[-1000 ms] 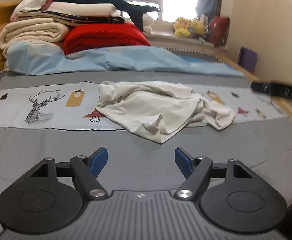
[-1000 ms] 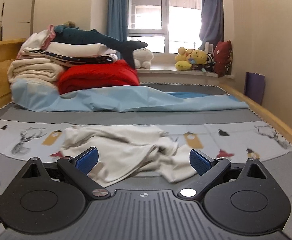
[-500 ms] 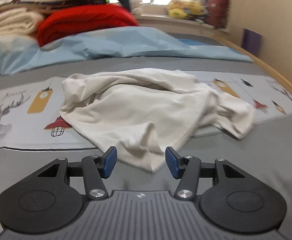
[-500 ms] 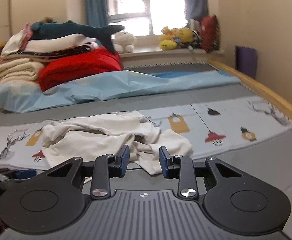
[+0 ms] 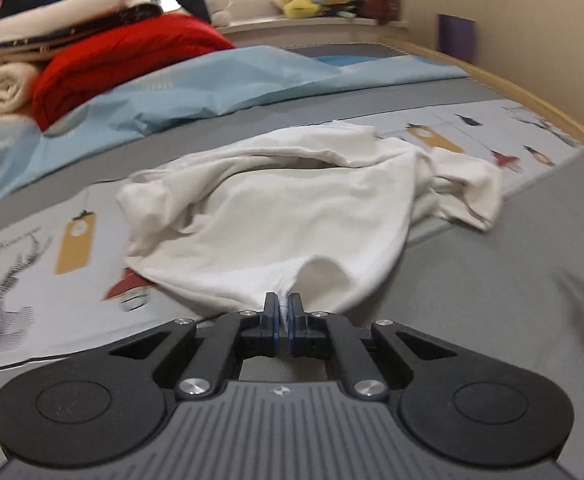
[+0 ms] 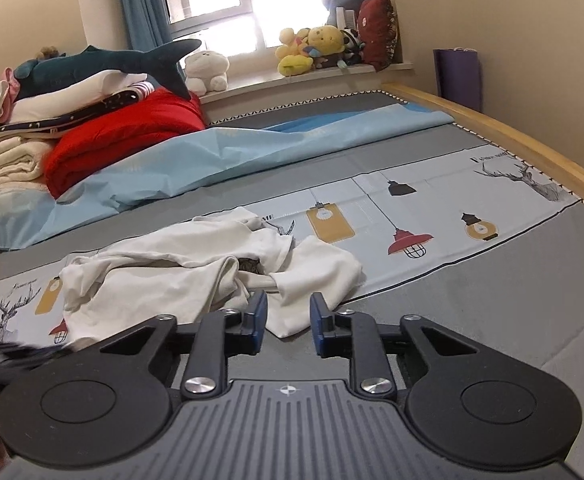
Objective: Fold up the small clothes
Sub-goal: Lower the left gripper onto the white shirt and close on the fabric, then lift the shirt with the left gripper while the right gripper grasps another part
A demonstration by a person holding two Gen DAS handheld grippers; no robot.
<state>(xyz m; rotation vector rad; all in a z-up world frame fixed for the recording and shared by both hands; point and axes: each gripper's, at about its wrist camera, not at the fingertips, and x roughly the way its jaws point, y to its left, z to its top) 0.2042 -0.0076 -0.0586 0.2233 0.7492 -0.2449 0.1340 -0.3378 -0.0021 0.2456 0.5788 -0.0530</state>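
Step in hand: getting hold of the crumpled white garment [image 5: 275, 216] on the bed [image 6: 472, 292] w/ both claws. Left claw [image 5: 283, 308] is pinched tight on its near hem. Right claw [image 6: 287, 316] is closing, narrow gap left, a near corner of cloth between the pads, not yet pressed. Next, prob: finish that pinch, lift and spread flat. Garment's long axis runs left-right across the bed; which end is the neck can't be told.
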